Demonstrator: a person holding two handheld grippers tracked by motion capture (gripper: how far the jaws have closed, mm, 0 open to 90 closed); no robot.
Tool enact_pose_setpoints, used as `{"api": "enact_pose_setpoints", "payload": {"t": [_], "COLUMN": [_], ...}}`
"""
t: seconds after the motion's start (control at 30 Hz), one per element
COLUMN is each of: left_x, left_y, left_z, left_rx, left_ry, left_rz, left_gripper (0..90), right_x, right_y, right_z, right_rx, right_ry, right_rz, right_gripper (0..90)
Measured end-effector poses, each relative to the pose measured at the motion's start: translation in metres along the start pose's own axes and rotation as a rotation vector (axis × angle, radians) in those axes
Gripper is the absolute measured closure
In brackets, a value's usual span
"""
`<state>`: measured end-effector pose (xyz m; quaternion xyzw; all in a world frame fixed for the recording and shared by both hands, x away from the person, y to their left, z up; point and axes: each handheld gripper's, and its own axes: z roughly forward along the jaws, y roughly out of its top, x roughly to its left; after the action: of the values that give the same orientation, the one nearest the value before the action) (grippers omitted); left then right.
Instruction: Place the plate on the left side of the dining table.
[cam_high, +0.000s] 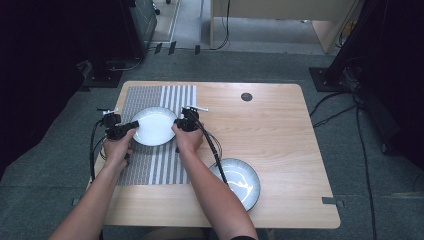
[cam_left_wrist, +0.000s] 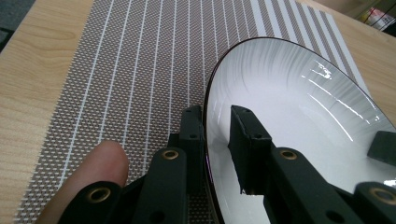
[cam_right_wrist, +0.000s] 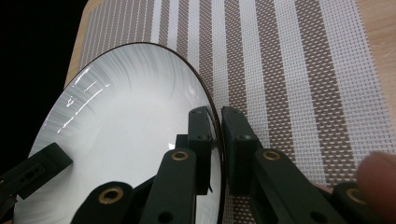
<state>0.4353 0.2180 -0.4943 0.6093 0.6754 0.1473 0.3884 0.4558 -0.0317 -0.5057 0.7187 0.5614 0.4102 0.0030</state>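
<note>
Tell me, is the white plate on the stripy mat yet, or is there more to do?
Nearly there, it seems. The round white plate with the dark rim is over the brown-and-white striped woven placemat, gripped at opposite edges by the left gripper and the right gripper. Whether it rests on the mat is unclear. Left to do: let go. The second white plate sits on the bare light wooden table, perhaps next.

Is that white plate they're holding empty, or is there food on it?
Empty: the plate shows a bare glossy white surface in both gripper views.
</note>
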Motion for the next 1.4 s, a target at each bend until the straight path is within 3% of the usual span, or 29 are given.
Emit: {"api": "enact_pose_setpoints", "payload": {"t": [0.33,0.6,0.7,0.87,0.9,0.97,1.07,1.1,1.27,1.37,1.4], "left_x": [0.003,0.005,0.006,0.004,0.004,0.003,0.002,0.001,-0.003,-0.008,-0.009], "left_y": [-0.002,-0.003,-0.003,0.000,0.001,0.001,0.000,-0.001,-0.002,-0.003,-0.004], "left_z": [0.008,0.011,0.010,0.004,0.003,0.000,-0.006,-0.008,-0.020,-0.028,-0.031], "left_rx": [0.025,0.032,0.033,0.026,0.025,0.030,0.038,0.036,0.019,0.002,-0.003], "left_ry": [0.001,-0.007,-0.008,-0.016,-0.014,-0.010,-0.027,-0.030,-0.051,-0.054,-0.054], "left_rz": [-0.009,-0.015,-0.005,-0.004,-0.006,0.001,0.015,0.016,0.058,0.076,0.082], "left_gripper": [73.8,72.1,71.7,61.0,54.9,52.8,40.2,37.9,31.6,28.7,27.9], "right_x": [-0.003,-0.005,-0.002,-0.004,-0.006,-0.006,-0.005,-0.005,-0.008,-0.008,-0.009], "right_y": [-0.001,0.000,0.000,0.005,0.007,0.008,0.010,0.010,0.012,0.012,0.013], "right_z": [0.003,0.002,-0.001,-0.007,-0.011,-0.013,-0.023,-0.025,-0.035,-0.042,-0.048], "right_rx": [-0.010,-0.004,-0.044,-0.053,-0.063,-0.076,-0.089,-0.091,-0.100,-0.137,-0.157], "right_ry": [0.004,0.043,0.029,0.026,0.021,0.021,0.029,0.033,0.082,0.098,0.102], "right_rz": [-0.022,-0.018,-0.068,-0.083,-0.102,-0.118,-0.211,-0.219,-0.257,-0.325,-0.373], "right_gripper": [83.1,79.0,74.3,66.4,63.9,62.5,61.4,60.3,52.5,48.4,40.7]}}
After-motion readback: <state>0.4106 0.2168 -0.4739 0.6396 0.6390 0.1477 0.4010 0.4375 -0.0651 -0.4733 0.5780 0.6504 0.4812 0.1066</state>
